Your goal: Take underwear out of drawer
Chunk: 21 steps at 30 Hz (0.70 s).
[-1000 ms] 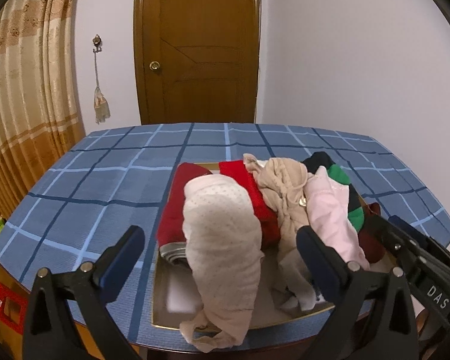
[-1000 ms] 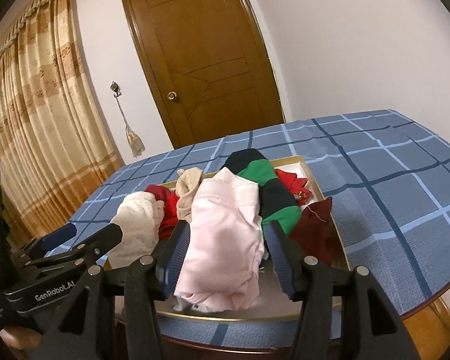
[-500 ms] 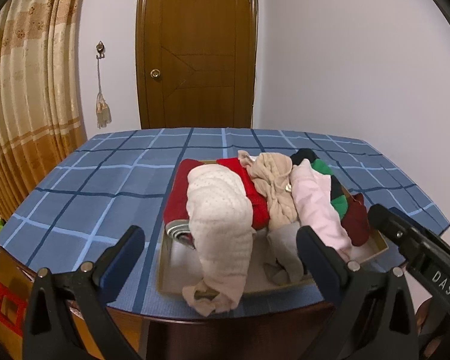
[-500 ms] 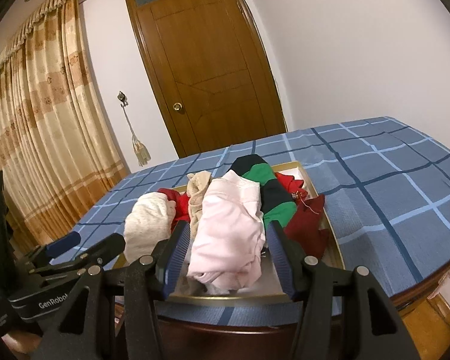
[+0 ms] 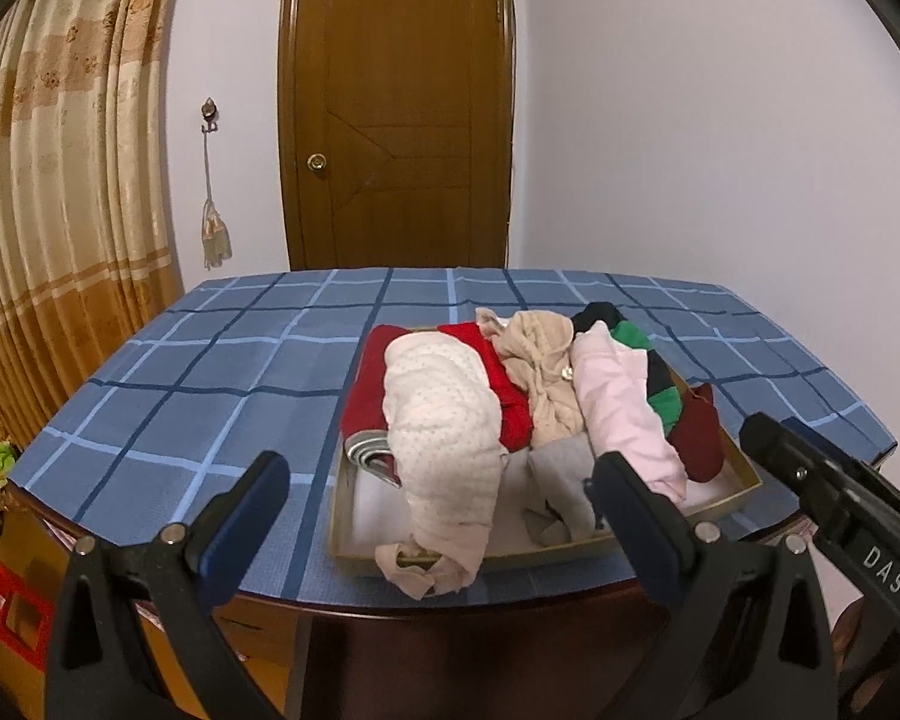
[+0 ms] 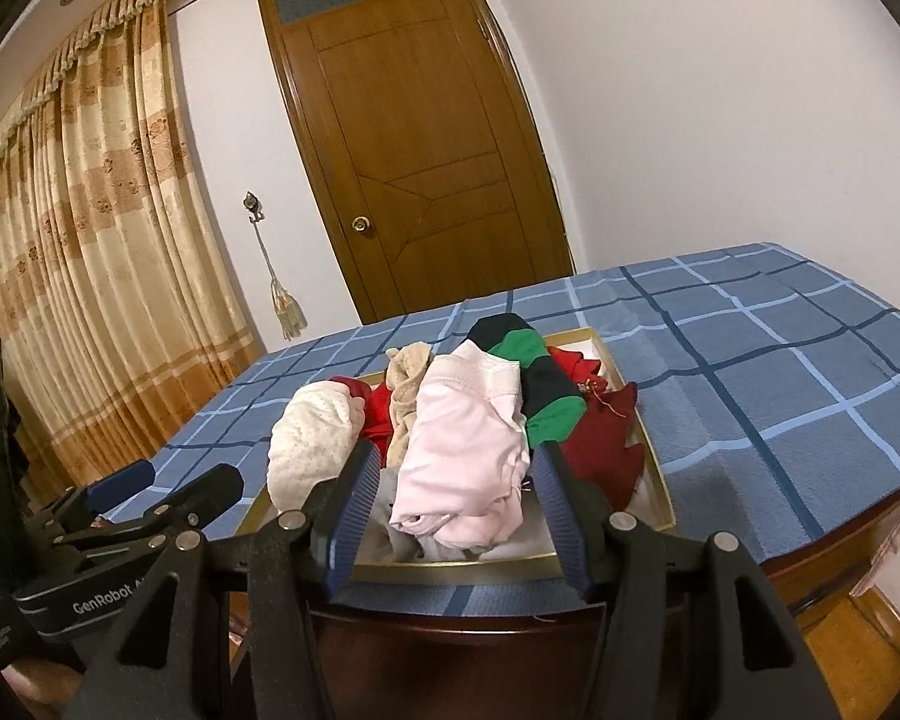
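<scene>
The underwear [image 5: 444, 414] is heaped in the open drawer [image 5: 744, 483] on the table [image 5: 180, 396]. Both grippers' fingers [image 6: 354, 498] are held spread and empty before it, presumably for an unobstructed reach.

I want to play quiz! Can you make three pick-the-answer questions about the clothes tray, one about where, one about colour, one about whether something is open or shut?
1. Where does the tray sit?
A. on the floor
B. on the blue checked table, near its front edge
C. on a chair

2. What colour is the dotted garment hanging over the tray's front rim?
A. cream
B. purple
C. black

3. How is the left gripper?
A. shut on cloth
B. open, holding nothing
C. missing

Answers: 1 B, the checked cloth surrounds it. 2 A, it is pale cream. 3 B, its fingers stand apart, short of the tray.
</scene>
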Tool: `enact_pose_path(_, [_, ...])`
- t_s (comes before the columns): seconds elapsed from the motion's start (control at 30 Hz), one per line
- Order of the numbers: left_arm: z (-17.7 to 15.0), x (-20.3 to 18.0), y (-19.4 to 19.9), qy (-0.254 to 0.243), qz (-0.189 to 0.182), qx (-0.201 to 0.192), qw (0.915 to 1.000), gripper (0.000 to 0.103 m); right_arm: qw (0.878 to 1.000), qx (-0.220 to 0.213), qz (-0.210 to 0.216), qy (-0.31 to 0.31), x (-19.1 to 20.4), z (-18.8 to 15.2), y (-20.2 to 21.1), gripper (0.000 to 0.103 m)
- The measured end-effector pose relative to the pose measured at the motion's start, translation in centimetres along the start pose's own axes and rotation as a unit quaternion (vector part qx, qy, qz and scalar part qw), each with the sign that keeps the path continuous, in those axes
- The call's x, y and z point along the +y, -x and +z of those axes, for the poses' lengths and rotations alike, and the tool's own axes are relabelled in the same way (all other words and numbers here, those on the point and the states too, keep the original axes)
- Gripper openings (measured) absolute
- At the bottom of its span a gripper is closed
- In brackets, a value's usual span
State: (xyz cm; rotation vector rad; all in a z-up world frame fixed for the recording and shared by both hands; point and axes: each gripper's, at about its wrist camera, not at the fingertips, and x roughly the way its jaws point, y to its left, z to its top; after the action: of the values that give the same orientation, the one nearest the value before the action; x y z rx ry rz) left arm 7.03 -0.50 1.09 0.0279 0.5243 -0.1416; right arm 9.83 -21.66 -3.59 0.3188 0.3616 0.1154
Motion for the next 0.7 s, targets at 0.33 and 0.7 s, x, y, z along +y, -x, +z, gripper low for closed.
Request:
enact_pose_path(0.33, [-0.7,-0.2,0.9,-0.006,0.005,0.004,1.0000,0.102,1.000,-0.012,0.002,-0.001,0.0,-0.3,1.8,0.058])
enact_pose_path(0.7, [-1.4,-0.3,2.6,-0.007,0.004,-0.003,1.0000,0.102,1.000,-0.023,0.000,-0.005,0.2,-0.9,4.1,0.063])
